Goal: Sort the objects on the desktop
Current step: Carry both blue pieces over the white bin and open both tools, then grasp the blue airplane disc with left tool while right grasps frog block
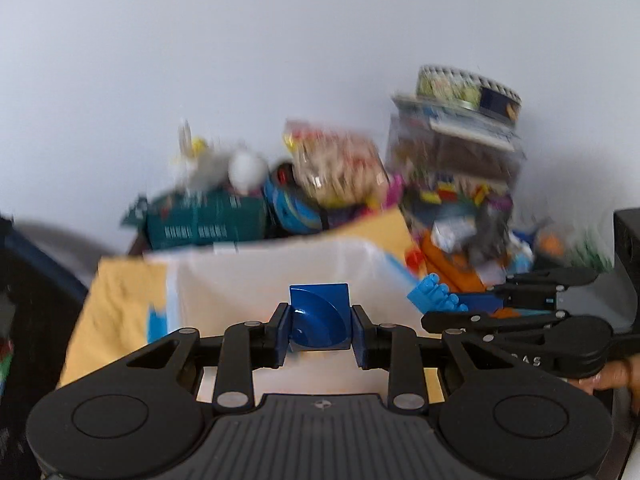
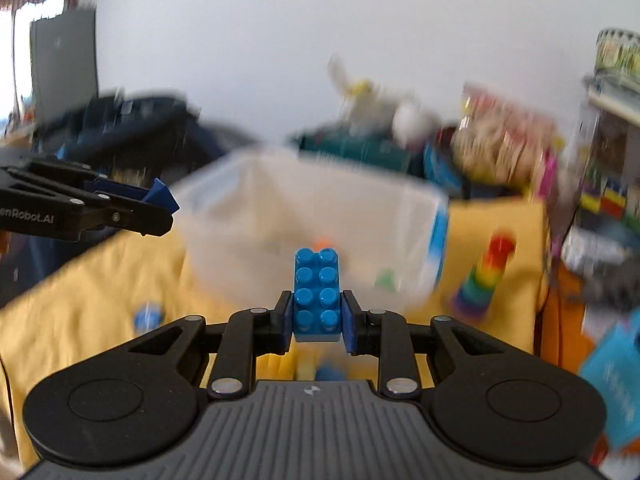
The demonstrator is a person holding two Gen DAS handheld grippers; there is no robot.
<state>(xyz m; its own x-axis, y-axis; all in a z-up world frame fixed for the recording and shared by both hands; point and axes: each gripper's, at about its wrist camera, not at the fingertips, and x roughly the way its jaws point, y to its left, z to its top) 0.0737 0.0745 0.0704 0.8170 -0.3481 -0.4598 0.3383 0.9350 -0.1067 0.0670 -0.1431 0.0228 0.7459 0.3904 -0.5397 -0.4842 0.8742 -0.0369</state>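
Left wrist view: left gripper [image 1: 319, 330] closed on a dark blue curved-track block [image 1: 319, 316], pinched squarely between both fingers; held above the translucent bin [image 1: 280, 272] on the yellow-covered surface [image 1: 120, 308]; right gripper [image 1: 464, 306] seen at the right edge, clamped on a light blue studded brick [image 1: 434, 292]; background clutter blurred, not readable in detail.

Right wrist view: right gripper [image 2: 318, 318] shut around the light blue studded brick [image 2: 317, 292], studs facing up, front end jutting past the fingertips; translucent bin [image 2: 312, 216] directly ahead, with orange and green shapes showing faintly through its wall; rainbow stacking toy [image 2: 486, 280] standing beside the bin; left gripper [image 2: 160, 200] reaching in from the left, near the bin's rim.

Judged as the carry-and-drop step; best done by bringing each piece fully over the rim before loosening, lowering it inside rather than flinging, keeping both grippers apart over the opening, and slowing down, given the blur.
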